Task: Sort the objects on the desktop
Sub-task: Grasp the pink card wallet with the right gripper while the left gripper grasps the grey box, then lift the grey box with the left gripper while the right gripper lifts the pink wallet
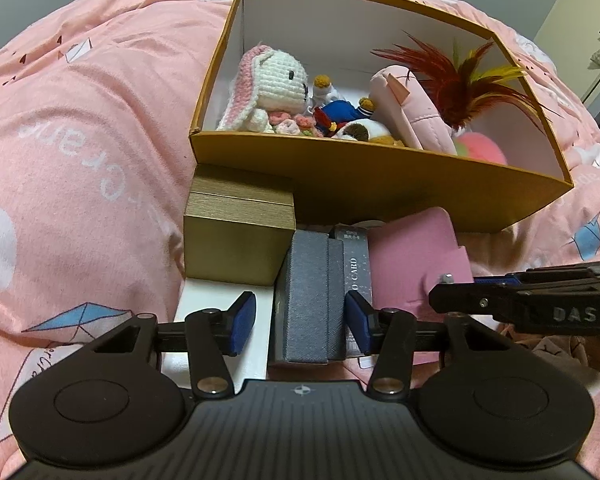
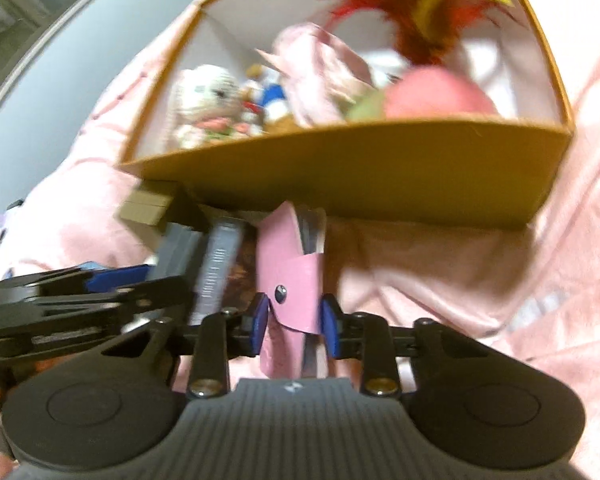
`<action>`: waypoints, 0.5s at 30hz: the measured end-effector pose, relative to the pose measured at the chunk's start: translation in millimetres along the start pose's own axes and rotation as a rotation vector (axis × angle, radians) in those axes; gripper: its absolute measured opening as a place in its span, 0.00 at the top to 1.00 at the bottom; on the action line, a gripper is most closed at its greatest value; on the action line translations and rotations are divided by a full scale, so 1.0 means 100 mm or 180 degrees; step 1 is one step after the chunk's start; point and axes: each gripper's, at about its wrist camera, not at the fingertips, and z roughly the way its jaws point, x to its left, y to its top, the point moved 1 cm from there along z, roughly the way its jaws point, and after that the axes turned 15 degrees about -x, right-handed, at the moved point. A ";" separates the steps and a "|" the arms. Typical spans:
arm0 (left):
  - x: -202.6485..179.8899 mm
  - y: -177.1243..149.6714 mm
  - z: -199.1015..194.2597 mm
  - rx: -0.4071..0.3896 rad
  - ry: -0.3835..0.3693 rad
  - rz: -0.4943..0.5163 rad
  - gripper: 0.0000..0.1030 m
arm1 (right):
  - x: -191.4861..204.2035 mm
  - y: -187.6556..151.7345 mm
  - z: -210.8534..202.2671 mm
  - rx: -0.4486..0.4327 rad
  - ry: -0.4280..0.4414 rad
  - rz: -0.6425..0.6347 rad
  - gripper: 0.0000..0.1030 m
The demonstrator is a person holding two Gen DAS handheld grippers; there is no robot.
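Observation:
My left gripper (image 1: 301, 323) straddles a grey fabric-covered box (image 1: 310, 300) standing on edge; the left pad (image 1: 244, 322) stands clear of it, so the gripper is open. A dark card box (image 1: 357, 268) stands beside it. My right gripper (image 2: 295, 326) is shut on a pink snap-button wallet (image 2: 290, 268), held upright; it also shows in the left wrist view (image 1: 416, 256). Behind stands a gold box (image 1: 380, 184) holding a crochet bunny (image 1: 272, 80), a feather toy (image 1: 460, 84), a pink pouch (image 1: 416, 112) and small figures.
A small gold lidded box (image 1: 236, 232) sits left of the grey box on a white tray (image 1: 220, 300). Everything rests on a pink patterned quilt (image 1: 80, 160). The right gripper's finger (image 1: 520, 304) reaches in from the right in the left wrist view.

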 end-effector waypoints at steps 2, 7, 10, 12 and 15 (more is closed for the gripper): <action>-0.01 0.00 0.01 0.0016 -0.0004 0.0009 0.47 | 0.08 0.02 0.00 0.0001 0.0066 -0.0105 0.74; -0.04 -0.03 0.06 0.0063 0.0006 0.0044 0.52 | 0.09 -0.01 0.17 0.0136 0.0003 -0.0081 0.73; -0.05 -0.04 0.08 0.0045 -0.0022 0.0038 0.59 | 0.00 -0.03 0.17 0.0137 -0.0021 -0.0033 0.72; -0.06 -0.04 0.09 0.0032 -0.0017 0.0051 0.59 | -0.01 -0.04 0.23 0.0136 0.0014 0.0010 0.72; -0.05 -0.05 0.09 0.0028 -0.0028 0.0035 0.59 | -0.03 -0.06 0.29 0.0155 0.0071 0.0077 0.72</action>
